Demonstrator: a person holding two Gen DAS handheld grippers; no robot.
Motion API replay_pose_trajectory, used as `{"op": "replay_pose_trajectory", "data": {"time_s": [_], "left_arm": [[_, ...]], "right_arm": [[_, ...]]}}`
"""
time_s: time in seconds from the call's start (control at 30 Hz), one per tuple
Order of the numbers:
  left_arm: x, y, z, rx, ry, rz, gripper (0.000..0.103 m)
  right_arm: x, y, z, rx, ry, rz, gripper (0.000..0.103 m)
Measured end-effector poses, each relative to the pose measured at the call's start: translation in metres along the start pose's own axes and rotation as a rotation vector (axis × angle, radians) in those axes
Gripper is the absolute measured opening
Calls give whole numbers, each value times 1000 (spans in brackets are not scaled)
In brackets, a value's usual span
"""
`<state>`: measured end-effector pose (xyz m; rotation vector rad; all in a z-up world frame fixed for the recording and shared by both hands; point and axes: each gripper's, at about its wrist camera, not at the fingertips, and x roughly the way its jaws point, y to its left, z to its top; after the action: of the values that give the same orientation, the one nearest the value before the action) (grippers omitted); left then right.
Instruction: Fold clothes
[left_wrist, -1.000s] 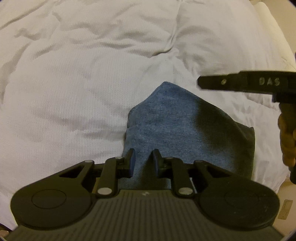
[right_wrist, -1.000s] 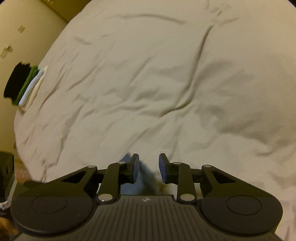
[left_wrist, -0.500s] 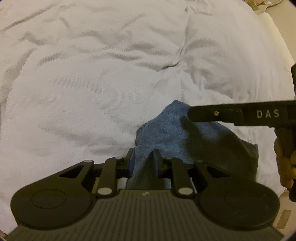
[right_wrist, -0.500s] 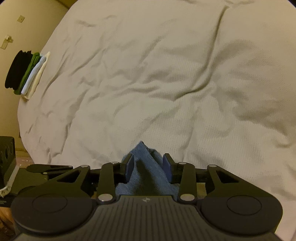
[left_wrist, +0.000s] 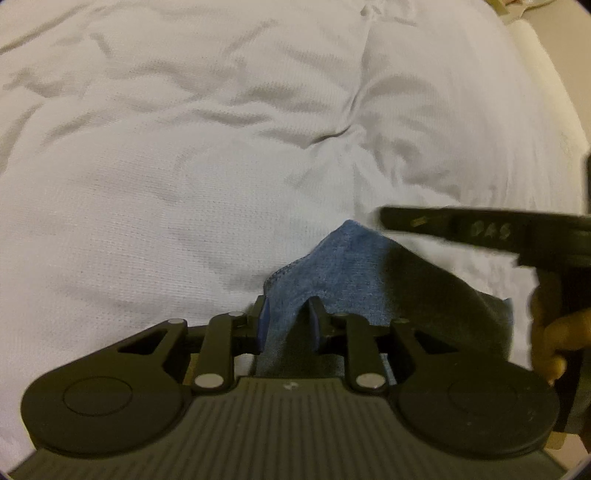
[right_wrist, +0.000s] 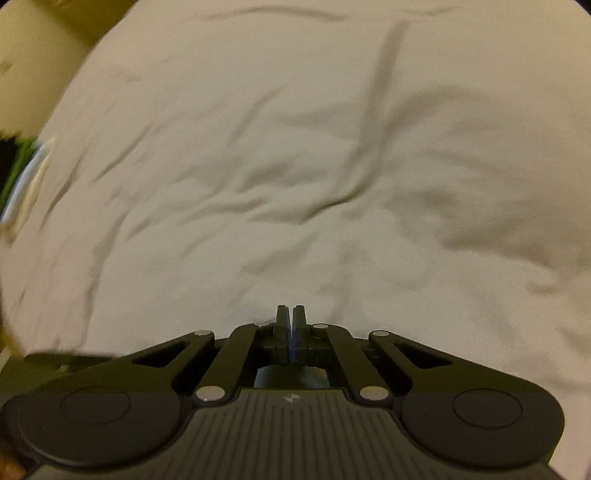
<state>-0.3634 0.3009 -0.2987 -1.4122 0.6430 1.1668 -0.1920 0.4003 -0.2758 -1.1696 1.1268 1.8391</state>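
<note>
A folded blue cloth (left_wrist: 354, 273) lies on the white bedcover (left_wrist: 184, 166) near its front edge. My left gripper (left_wrist: 287, 319) has its jaws part open with a fold of the blue cloth between the pads. My right gripper (right_wrist: 291, 321) has its jaws closed together; in the right wrist view no cloth shows between the tips. In the left wrist view the right gripper's black body (left_wrist: 480, 230) hangs over the cloth's right side, held by a hand (left_wrist: 554, 332).
A stack of folded clothes (right_wrist: 26, 173) in green, blue and white sits blurred at the bed's left edge in the right wrist view. The crumpled white bedcover (right_wrist: 295, 166) fills both views. Floor shows at the far corners.
The right gripper's jaws have closed; the blue cloth seen between them half a second ago no longer shows there. The right view swung and blurred. The left gripper still straddles the cloth fold.
</note>
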Motion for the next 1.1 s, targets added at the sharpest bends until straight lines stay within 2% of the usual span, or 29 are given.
{"op": "replay_pose_trajectory", "data": {"time_s": [0.07,0.13,0.2,0.27,0.37,0.4,0.47,0.5,0.53,0.57,0.63,0.67,0.7,0.8,0.97,1.1], "left_arm": [[-1,1,2,6,4,-1,18],[-4,0,4,18,-2,2,18],[-9,-4,5,44,-16,9,16],[-15,-7,5,67,-29,4,16],[-18,-12,4,96,-29,-5,16],[-17,-13,4,106,-27,-5,16],[-11,-16,4,133,-10,23,16],[-11,-15,3,137,-2,35,16],[-11,-14,3,140,4,46,16],[-16,-12,-1,144,-2,39,16],[-27,-6,-9,156,-9,29,16],[-30,-3,-14,159,-5,29,16],[-34,2,-22,151,5,26,16],[-44,16,-46,100,35,-13,21],[-47,29,-88,2,58,-75,32],[-38,38,-115,-87,42,-137,40]], "right_arm": [[-15,-14,-2,50,-51,-72,0],[-40,-33,-10,119,-100,-61,2],[-64,-40,-24,100,-116,-55,4],[-77,-38,-40,60,-99,-9,6],[-70,-24,-60,-8,-23,68,5],[-62,-21,-64,-24,-1,59,0],[-46,-25,-67,-7,-12,-63,0],[-49,-36,-67,55,-37,-127,0],[-51,-47,-67,118,-63,-191,7],[-56,-58,-68,175,-90,-236,8],[-84,-74,-82,253,-149,-163,12],[-98,-83,-90,292,-179,-127,31],[-111,-90,-98,328,-203,-94,47],[-131,-102,-136,398,-197,-25,48],[-124,-110,-204,495,-95,128,54],[-112,-104,-226,455,-96,185,70]]}}
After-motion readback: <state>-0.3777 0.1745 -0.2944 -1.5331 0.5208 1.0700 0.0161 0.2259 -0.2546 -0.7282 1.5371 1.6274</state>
